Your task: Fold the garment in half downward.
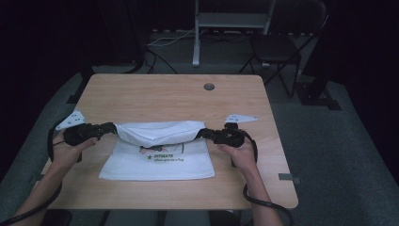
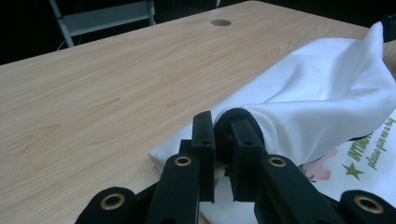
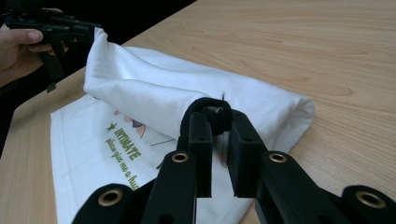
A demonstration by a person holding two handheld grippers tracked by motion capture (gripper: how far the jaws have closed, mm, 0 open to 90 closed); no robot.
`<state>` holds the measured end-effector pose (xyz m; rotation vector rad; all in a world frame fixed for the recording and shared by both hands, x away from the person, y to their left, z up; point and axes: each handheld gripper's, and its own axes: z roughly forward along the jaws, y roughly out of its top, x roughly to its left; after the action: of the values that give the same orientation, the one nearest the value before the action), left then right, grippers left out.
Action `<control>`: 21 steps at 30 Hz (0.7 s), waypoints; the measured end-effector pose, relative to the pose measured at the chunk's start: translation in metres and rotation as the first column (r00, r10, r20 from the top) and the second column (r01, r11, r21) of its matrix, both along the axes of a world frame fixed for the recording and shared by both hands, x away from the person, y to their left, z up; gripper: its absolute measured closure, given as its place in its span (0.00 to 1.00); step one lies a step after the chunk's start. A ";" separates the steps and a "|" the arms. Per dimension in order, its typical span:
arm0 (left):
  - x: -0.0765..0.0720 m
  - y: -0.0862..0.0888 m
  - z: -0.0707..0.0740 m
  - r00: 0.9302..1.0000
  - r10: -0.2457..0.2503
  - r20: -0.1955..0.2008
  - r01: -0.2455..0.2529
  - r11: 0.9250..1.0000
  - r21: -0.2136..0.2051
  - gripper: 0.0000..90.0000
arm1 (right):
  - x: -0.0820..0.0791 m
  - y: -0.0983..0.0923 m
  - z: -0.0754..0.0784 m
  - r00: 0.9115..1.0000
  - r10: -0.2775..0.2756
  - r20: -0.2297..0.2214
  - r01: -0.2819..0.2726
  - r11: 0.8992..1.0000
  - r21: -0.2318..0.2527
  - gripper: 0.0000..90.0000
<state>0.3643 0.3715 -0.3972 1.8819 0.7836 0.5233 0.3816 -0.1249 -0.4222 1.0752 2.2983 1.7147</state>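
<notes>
Claws (image 1: 112, 128) (image 1: 205, 133) pinch white shirt (image 1: 157, 160) collar ends, folding over.

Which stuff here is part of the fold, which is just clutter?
In the job:
- white cloth, far edge lifted over the printed part
- left tongs, shut on the cloth's left corner
- right tongs, shut on its right corner
- table, bearing the cloth

Lying about:
- folding chair behind the table
- metal stand
- floor cables

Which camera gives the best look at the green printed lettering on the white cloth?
The right gripper view: the green lettering on the white cloth is near and large. The left gripper view cuts the lettering off at the edge; the high view shows it small and blurred.
</notes>
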 end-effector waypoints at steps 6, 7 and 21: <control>-0.005 0.002 -0.001 1.000 -0.009 0.003 0.009 1.000 0.004 0.92 | -0.003 0.001 -0.001 1.000 0.008 -0.004 -0.008 1.000 -0.008 0.91; -0.007 0.002 -0.001 1.000 -0.008 0.002 0.008 1.000 0.000 0.92 | -0.003 0.001 -0.001 1.000 0.010 -0.001 -0.010 1.000 -0.010 0.91; -0.018 0.002 -0.004 1.000 -0.026 0.005 0.026 1.000 0.006 0.92 | -0.007 0.001 -0.002 1.000 0.019 -0.007 -0.019 1.000 -0.020 0.91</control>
<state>0.3462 0.3739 -0.4007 1.8932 0.7541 0.5153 0.3746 -0.1244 -0.4241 1.0608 2.3318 1.6934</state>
